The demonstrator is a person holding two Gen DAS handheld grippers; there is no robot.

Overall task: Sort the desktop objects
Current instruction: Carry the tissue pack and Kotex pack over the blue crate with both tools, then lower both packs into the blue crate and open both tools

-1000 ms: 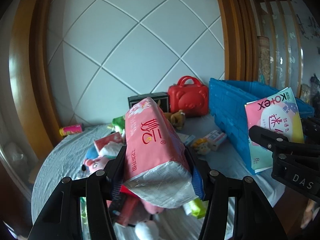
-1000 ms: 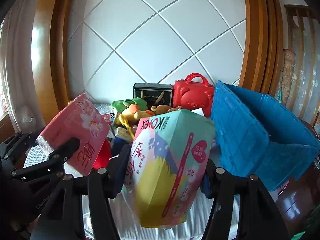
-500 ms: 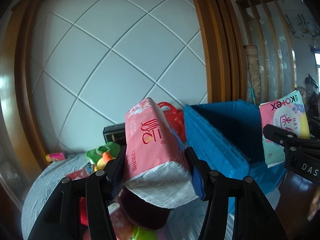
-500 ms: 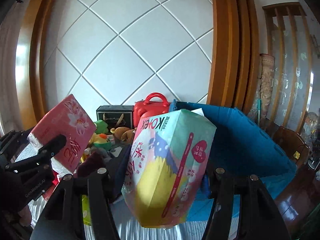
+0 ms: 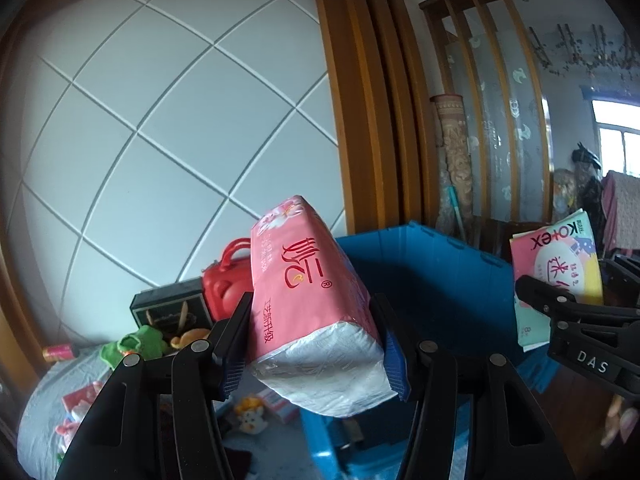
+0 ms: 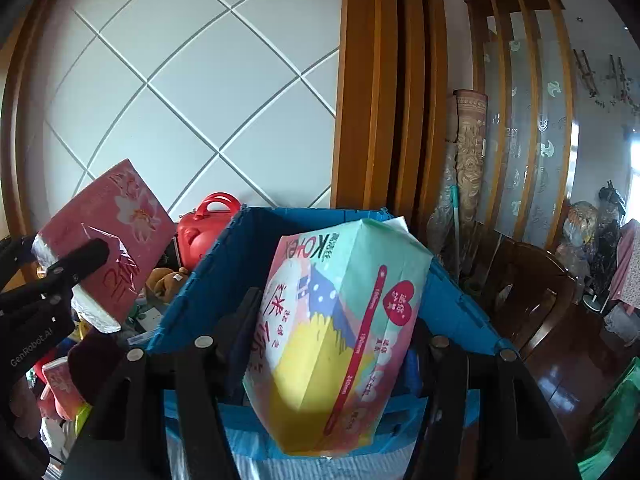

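— Pink plastic wrapping with red characters and a flower print is seen on the tissue pack (image 5: 310,304), its clear end showing white tissue. How is it held?

— It is clamped between the blue-padded fingers (image 5: 234,364) of the left tool (image 5: 316,356), tilted upward, in front of the blue crate (image 5: 436,276).

— And the other pack?

— A pastel Kotex pack (image 6: 340,336), printed in mint, pink, yellow and blue with a red heart, is gripped by the right tool (image 6: 332,344) and held just over the near part of the crate's opening.

— What is shown in one view only?

— From the left wrist, the grey-clothed surface (image 5: 40,408) with a red bear-shaped case (image 5: 224,284), a black box (image 5: 172,312), a green plush toy (image 5: 136,344) and small packets is shown. From the right wrist, the crate's inner walls are seen, plus a dark wooden chair (image 6: 540,292) and a rolled carpet (image 6: 470,148) against the partition. Each tool is also caught in the other's view, at the frame edge.
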